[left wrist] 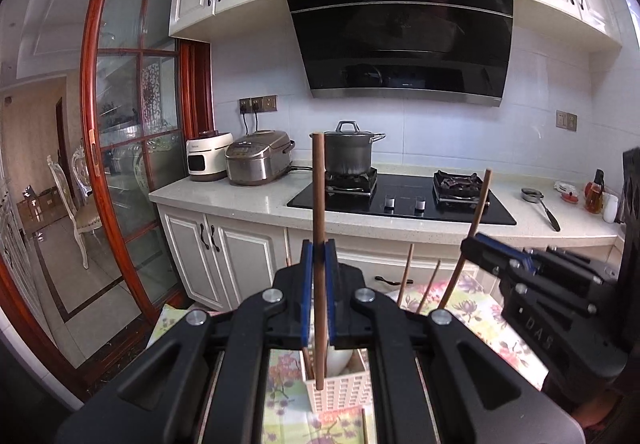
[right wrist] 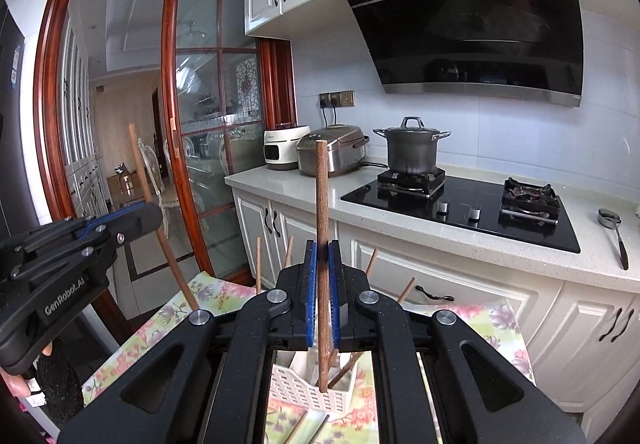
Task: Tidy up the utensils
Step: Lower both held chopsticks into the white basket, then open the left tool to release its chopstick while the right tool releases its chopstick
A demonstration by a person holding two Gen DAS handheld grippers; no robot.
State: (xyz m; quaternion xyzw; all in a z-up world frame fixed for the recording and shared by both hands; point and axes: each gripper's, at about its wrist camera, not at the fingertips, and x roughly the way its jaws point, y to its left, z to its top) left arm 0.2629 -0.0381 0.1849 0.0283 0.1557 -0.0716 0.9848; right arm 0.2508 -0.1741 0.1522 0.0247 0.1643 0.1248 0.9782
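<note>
My left gripper (left wrist: 319,256) is shut on a brown wooden chopstick (left wrist: 319,203), held upright, its lower tip over the white slotted utensil basket (left wrist: 340,392). My right gripper (right wrist: 322,258) is shut on another brown chopstick (right wrist: 321,195), upright, its lower end at the rim of the same basket (right wrist: 296,384). Several more chopsticks (right wrist: 344,370) lean inside the basket. In the left wrist view the right gripper (left wrist: 486,244) shows at the right with its chopstick (left wrist: 478,211). In the right wrist view the left gripper (right wrist: 134,213) shows at the left with its chopstick (right wrist: 140,167).
The basket stands on a floral tablecloth (right wrist: 168,316) with loose chopsticks (right wrist: 298,426) lying near its front. Behind are a counter with a gas hob (left wrist: 400,199), a pot (left wrist: 350,153), two rice cookers (left wrist: 256,161), a ladle (left wrist: 540,203) and a glass sliding door (left wrist: 124,147).
</note>
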